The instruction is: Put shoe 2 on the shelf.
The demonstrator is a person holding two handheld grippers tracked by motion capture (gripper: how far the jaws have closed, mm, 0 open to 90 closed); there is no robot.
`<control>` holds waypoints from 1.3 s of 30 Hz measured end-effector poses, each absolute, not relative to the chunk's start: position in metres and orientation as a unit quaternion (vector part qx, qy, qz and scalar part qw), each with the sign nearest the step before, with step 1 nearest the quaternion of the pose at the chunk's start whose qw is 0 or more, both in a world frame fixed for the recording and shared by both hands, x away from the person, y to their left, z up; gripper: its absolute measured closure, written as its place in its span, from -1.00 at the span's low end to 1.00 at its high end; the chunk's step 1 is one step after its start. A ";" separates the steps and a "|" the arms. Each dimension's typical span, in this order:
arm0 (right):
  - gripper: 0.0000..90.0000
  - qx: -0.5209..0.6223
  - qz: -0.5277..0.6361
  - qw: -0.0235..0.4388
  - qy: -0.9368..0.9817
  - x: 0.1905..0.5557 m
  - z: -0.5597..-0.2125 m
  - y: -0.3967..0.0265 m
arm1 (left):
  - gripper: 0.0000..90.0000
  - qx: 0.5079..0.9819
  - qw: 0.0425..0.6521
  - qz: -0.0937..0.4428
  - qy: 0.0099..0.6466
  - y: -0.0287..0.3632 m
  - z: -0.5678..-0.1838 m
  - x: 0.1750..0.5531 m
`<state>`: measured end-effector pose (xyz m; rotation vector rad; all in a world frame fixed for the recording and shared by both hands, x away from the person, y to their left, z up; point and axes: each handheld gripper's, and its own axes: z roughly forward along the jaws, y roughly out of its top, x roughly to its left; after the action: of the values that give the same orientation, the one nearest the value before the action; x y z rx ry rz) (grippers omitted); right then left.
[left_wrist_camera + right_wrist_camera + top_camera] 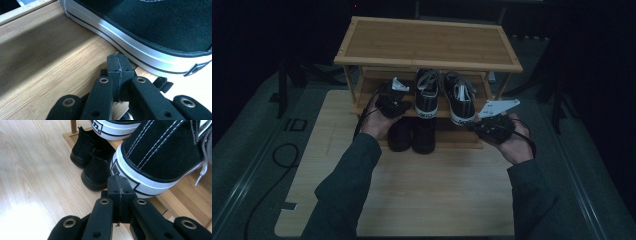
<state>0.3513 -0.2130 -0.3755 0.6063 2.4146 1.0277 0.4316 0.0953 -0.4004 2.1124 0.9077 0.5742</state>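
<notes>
Both jaws are pressed together empty: left gripper (393, 102) and right gripper (494, 125) are held at the middle shelf (371, 82) beside the sneakers (427, 95).

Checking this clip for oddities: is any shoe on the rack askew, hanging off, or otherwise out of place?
Slightly. On the middle shelf, the right sneaker sits with its heel past the front edge; the right gripper view shows the heel overhanging. The left sneaker also sits at the edge. The black pair below stands neatly. Nothing looks spilled or damaged.

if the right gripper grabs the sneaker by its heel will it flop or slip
Probably not much flop: the right sneaker has a thick rubber sole band. Its canvas upper likely gives under the right gripper. The loose lace may dangle and snag on the rack.
</notes>
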 end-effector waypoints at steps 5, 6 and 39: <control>1.00 0.219 0.374 0.224 0.873 0.352 -0.376 -0.212 | 1.00 0.826 0.377 0.224 0.355 0.095 -0.400 0.432; 1.00 0.219 0.374 0.224 0.873 0.352 -0.376 -0.212 | 1.00 0.826 0.377 0.224 0.355 0.095 -0.400 0.432; 1.00 0.234 0.370 0.238 0.867 0.357 -0.386 -0.202 | 1.00 0.826 0.377 0.224 0.354 0.095 -0.400 0.432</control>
<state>0.3573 -0.2016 -0.3865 0.6402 2.3744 1.0147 0.4317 0.0954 -0.4005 2.1122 0.9041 0.5733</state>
